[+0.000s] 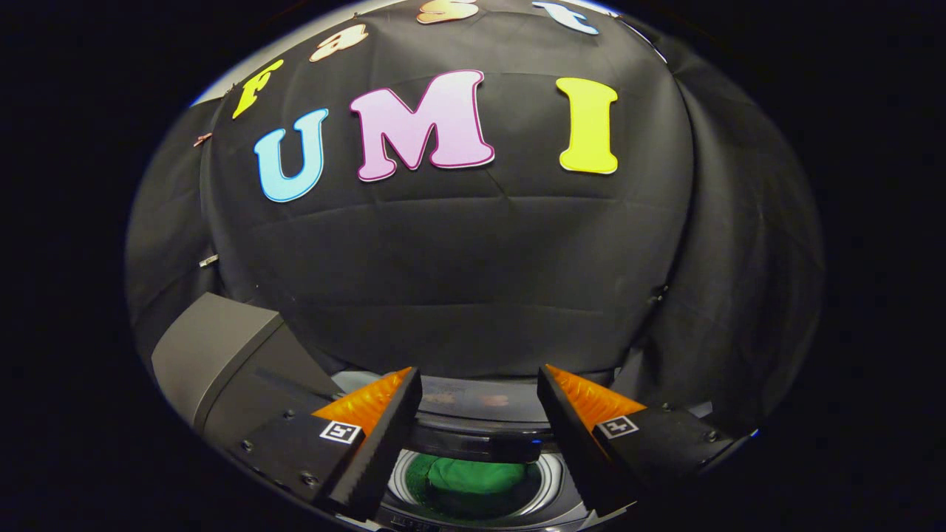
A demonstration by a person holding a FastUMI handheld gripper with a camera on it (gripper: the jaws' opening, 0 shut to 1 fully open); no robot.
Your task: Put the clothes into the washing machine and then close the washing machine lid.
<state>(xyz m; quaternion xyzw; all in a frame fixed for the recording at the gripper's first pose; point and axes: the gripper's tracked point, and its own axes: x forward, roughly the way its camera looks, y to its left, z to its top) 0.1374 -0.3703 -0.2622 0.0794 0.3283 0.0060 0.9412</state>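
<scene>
My gripper [479, 384] is open, its two fingers spread wide with nothing between them. Below and between the fingers sits the top-loading washing machine [473, 436], its round drum opening in sight. A green garment [473, 476] lies bunched inside the drum. The machine's dark lid [214, 355] stands raised at the left, behind the left finger. The gripper hovers above the drum opening, apart from the cloth.
The booth's black cloth wall [473, 258] hangs close behind the machine and curves round on the right. A grey panel edge of the machine's top runs between the fingers.
</scene>
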